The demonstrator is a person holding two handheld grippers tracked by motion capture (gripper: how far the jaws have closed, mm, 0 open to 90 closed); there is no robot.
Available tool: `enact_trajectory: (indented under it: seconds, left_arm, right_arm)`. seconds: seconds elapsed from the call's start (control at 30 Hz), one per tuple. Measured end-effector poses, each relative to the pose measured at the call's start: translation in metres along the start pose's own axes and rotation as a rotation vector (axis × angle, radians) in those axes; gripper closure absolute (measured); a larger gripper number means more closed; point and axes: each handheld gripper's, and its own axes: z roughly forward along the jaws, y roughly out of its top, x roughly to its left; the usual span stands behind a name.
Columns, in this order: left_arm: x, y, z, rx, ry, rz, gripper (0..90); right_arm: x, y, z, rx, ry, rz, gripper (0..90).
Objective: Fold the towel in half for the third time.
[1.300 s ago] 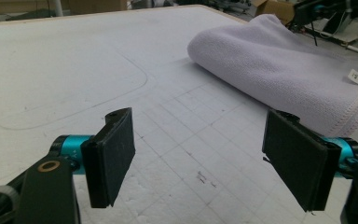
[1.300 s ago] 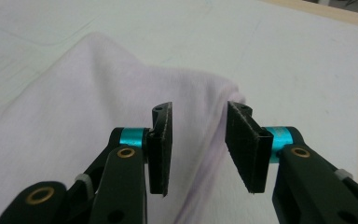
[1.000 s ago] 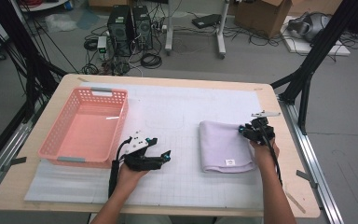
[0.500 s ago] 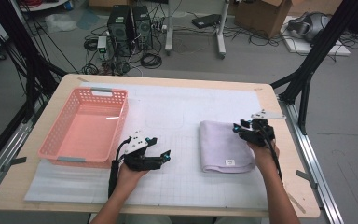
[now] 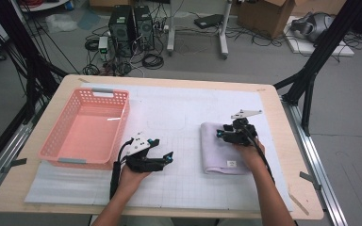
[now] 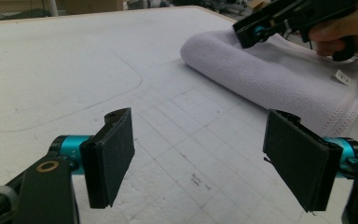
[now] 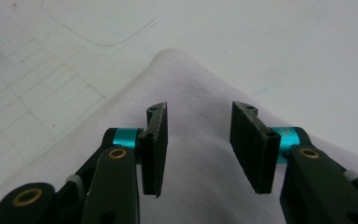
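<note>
A pink plastic basket (image 5: 87, 129) stands at the left of the bench (image 5: 292, 141), and just to its right the left gripper (image 5: 162, 160) rests low over the white grid mat (image 5: 179, 113) with its jaws spread wide and nothing between them. Further right, a folded lilac towel (image 5: 217, 150) lies flat on the mat, its label near the person's edge. The right gripper (image 5: 221, 134) hovers over the towel's far part, its jaws having just been opening, now parted with no cloth pinched between them.
</note>
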Motion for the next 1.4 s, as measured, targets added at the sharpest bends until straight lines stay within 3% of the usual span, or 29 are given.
enact_trajectory:
  seconds: [0.07,0.13,0.23,0.27,0.4,0.43,0.5,0.53,0.63,0.7,0.8,0.83,0.93,1.0,1.4]
  left_arm:
    - [0.000,0.000,-0.001,-0.003,0.002,-0.002,24.7]
    - [0.000,0.001,-0.001,-0.006,0.005,-0.015,23.8]
    - [0.000,0.001,-0.002,-0.008,0.004,-0.013,21.8]
    - [0.000,0.001,-0.002,-0.009,0.003,-0.010,21.4]
    - [0.000,0.001,-0.002,-0.030,-0.005,-0.025,21.3]
    - [0.000,0.002,-0.003,-0.034,-0.003,-0.023,21.4]
    - [0.000,0.002,-0.004,-0.044,-0.002,-0.028,21.4]
    - [0.001,0.002,-0.005,-0.048,-0.004,-0.030,21.3]
    - [0.002,0.002,-0.005,-0.045,0.000,-0.034,21.1]
    - [0.002,0.002,-0.005,-0.048,-0.002,-0.037,21.0]
    - [0.002,0.003,-0.005,-0.051,0.005,-0.042,20.7]
    - [0.002,0.003,-0.005,-0.050,0.005,-0.045,20.0]
    - [0.003,0.003,-0.006,-0.052,0.003,-0.044,20.0]
    - [0.003,0.003,-0.006,-0.052,0.008,-0.039,20.0]
    - [0.004,0.002,-0.006,-0.055,0.005,-0.042,21.6]
  right_arm:
    - [-0.001,-0.002,-0.007,-0.012,-0.015,0.004,58.0]
    - [-0.001,-0.010,-0.020,0.000,-0.046,-0.025,61.2]
    - [-0.003,-0.026,-0.034,0.011,-0.067,-0.034,63.2]
    - [-0.006,-0.038,-0.043,0.006,-0.067,-0.024,64.8]
    - [-0.010,-0.057,-0.047,0.045,-0.106,-0.045,66.2]
    - [-0.015,-0.068,-0.053,0.013,-0.113,-0.031,66.6]
    - [-0.016,-0.070,-0.056,0.008,-0.120,-0.026,66.5]
    - [-0.018,-0.076,-0.065,-0.014,-0.141,-0.007,62.5]
    - [-0.018,-0.081,-0.074,-0.050,-0.126,0.024,61.3]
    - [-0.010,-0.088,-0.089,-0.118,-0.074,0.027,58.3]
    - [-0.001,-0.094,-0.093,-0.107,-0.049,-0.008,57.9]
    - [0.004,-0.098,-0.093,-0.060,-0.058,-0.053,57.9]
    - [0.005,-0.103,-0.094,-0.026,-0.088,-0.074,57.7]
    - [-0.001,-0.112,-0.103,-0.071,-0.079,-0.019,52.8]
    - [-0.008,-0.113,-0.133,-0.213,-0.120,0.079,27.3]
